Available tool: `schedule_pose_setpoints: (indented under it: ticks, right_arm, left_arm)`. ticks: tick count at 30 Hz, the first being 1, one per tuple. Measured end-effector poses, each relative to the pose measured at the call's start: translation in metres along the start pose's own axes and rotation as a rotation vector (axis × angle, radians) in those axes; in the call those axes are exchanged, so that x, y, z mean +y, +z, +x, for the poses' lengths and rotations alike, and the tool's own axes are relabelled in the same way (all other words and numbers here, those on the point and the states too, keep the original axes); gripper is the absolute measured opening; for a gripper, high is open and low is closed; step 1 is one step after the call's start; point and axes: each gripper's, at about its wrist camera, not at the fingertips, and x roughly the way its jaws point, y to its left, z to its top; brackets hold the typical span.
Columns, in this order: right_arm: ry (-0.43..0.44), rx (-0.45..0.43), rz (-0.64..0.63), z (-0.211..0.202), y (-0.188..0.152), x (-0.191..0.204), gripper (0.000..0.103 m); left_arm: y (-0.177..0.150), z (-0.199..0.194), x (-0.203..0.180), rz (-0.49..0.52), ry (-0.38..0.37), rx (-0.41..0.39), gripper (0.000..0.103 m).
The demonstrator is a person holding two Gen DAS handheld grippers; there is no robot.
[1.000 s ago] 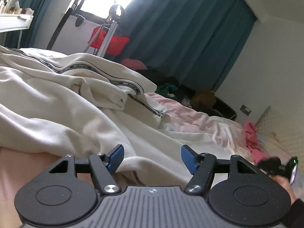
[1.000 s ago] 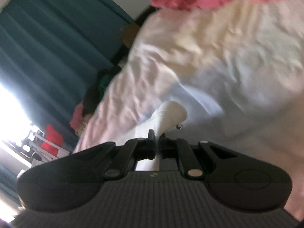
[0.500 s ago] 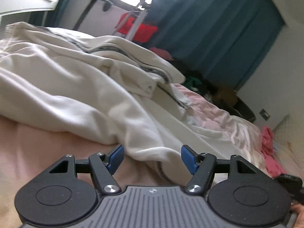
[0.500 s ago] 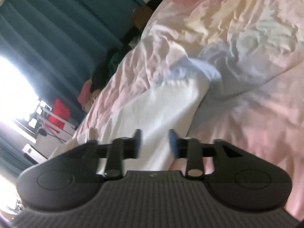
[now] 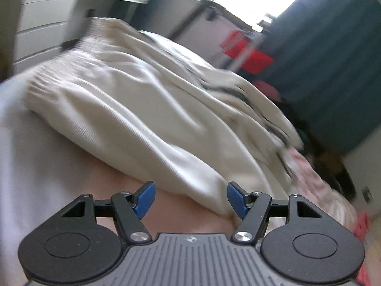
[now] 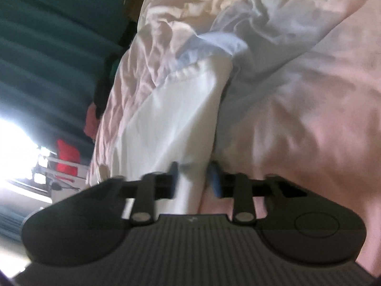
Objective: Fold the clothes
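on my left gripper (image 5: 191,199) i see matt black plastic arms, blue pads that look rubbery, and shiny metal pivot screws. the cream garment (image 5: 147,109) is soft cloth with a fine ribbed knit and a gathered ribbed hem. the pink bed sheet (image 6: 309,109) looks like thin, crinkled matt cloth. my right gripper (image 6: 194,177) has the same matt black plastic, its housing grooved.

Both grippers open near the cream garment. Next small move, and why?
Probably ease the left gripper forward and to its right onto the cream garment cuff end, then close. Its jaws stand wide apart with the cuff just ahead of the right blue pad. The right gripper already straddles cloth, unclamped.
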Motion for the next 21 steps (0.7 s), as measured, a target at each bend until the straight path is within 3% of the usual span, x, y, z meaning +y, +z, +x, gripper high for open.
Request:
schedule_pose_setpoints:
  ticks: [4,9,11,13,15,17,21]
  right_arm:
    - [0.026,-0.048,0.014,0.008,0.012,-0.006,0.009]
    - [0.088,-0.102,0.066,0.010,0.022,-0.015,0.006]
    - [0.113,-0.121,0.077,0.006,0.023,-0.014,0.005]
    - [0.122,-0.151,0.061,0.003,0.023,-0.007,0.005]
    - [0.134,-0.180,0.049,-0.002,0.023,-0.001,0.005]
    - [0.140,-0.206,0.052,-0.008,0.025,0.000,0.005]
    - [0.110,-0.265,0.059,-0.023,0.030,-0.003,0.005]
  left_arm:
    - [0.028,0.004,0.042,-0.182,0.039,0.014,0.068]
    - [0.035,0.027,0.084,-0.439,0.028,0.041,0.067]
    - [0.038,0.032,0.092,-0.491,0.020,0.007,0.064]
    - [0.043,0.033,0.097,-0.505,0.033,-0.034,0.051]
    - [0.050,0.032,0.106,-0.529,0.046,-0.059,0.021]
    - [0.056,0.027,0.116,-0.557,0.050,-0.079,0.010]
    - [0.074,-0.012,0.129,-0.540,0.028,-0.112,0.008]
